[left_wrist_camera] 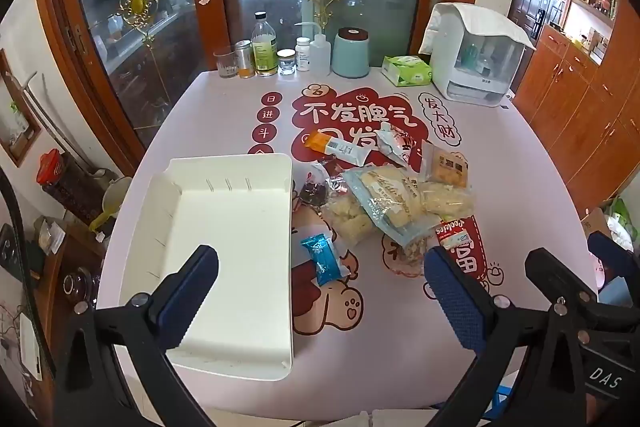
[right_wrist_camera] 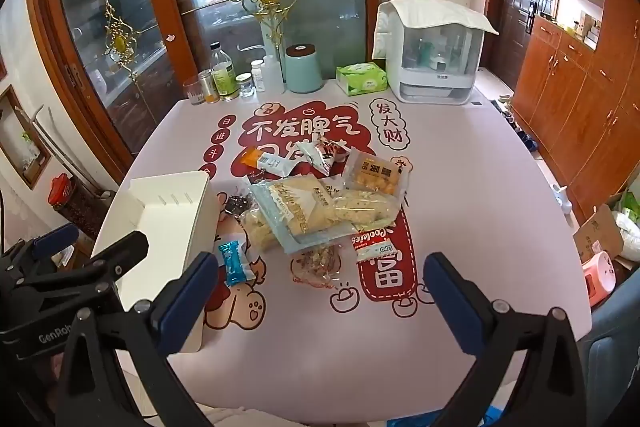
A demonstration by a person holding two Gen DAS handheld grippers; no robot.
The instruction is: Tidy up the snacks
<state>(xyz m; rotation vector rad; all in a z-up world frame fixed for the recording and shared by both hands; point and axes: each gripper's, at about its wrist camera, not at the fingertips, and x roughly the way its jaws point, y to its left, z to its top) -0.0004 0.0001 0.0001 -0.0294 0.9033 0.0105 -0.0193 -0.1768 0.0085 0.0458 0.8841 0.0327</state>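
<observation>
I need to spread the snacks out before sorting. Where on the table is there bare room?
Free: the near strip of the table below the snack pile, and its right side. The white tray is empty. Crowded: the pile and the bottle row at the back.

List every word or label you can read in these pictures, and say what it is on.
"不发脾气": tablecloth
"发大财": tablecloth
"日进斗": tablecloth
"Cookies": red and white packet
"DAS": right claw
"GenRob", cut off: left claw
Bottle labels and other snack packets: too small.
</observation>
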